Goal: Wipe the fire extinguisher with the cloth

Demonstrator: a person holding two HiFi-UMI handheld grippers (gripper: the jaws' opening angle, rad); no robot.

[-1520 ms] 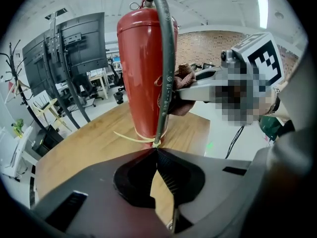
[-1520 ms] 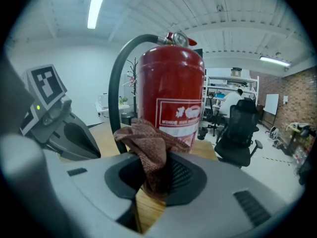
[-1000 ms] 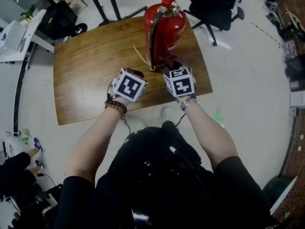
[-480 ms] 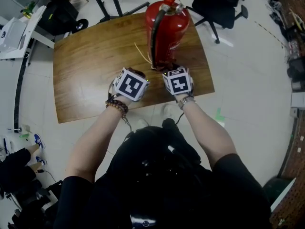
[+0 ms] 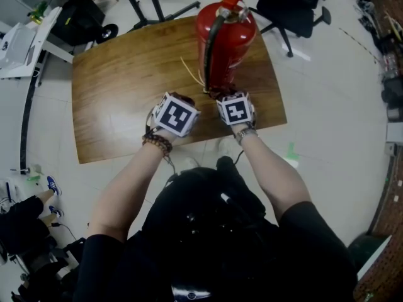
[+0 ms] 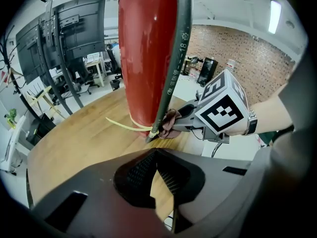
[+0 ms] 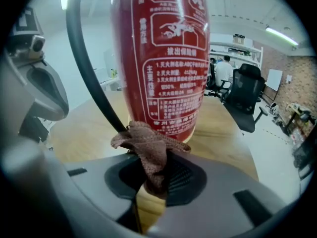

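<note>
A red fire extinguisher (image 5: 225,39) stands upright on the wooden table (image 5: 119,99), with a black hose (image 6: 174,63) running down its side. My right gripper (image 7: 151,180) is shut on a brown cloth (image 7: 148,145), which bunches against the base of the red fire extinguisher (image 7: 163,58) beside the hose (image 7: 91,78). In the head view the right gripper (image 5: 221,95) sits low at the cylinder's foot. My left gripper (image 6: 157,155) is shut with nothing in it, just left of the extinguisher (image 6: 147,53); from there I see the cloth (image 6: 169,123) at the base. The left gripper (image 5: 179,99) hovers over the table.
A yellow zip tie (image 6: 126,127) sticks out from the extinguisher's base. Black office chairs (image 5: 286,8) and a black stand (image 5: 148,5) are on the floor behind the table. A white desk (image 5: 28,39) stands at the far left. The table's near edge lies just under my hands.
My right gripper has sunk down the extinguisher's side with the cloth, from partway up to its base. The left gripper has stayed almost still.
</note>
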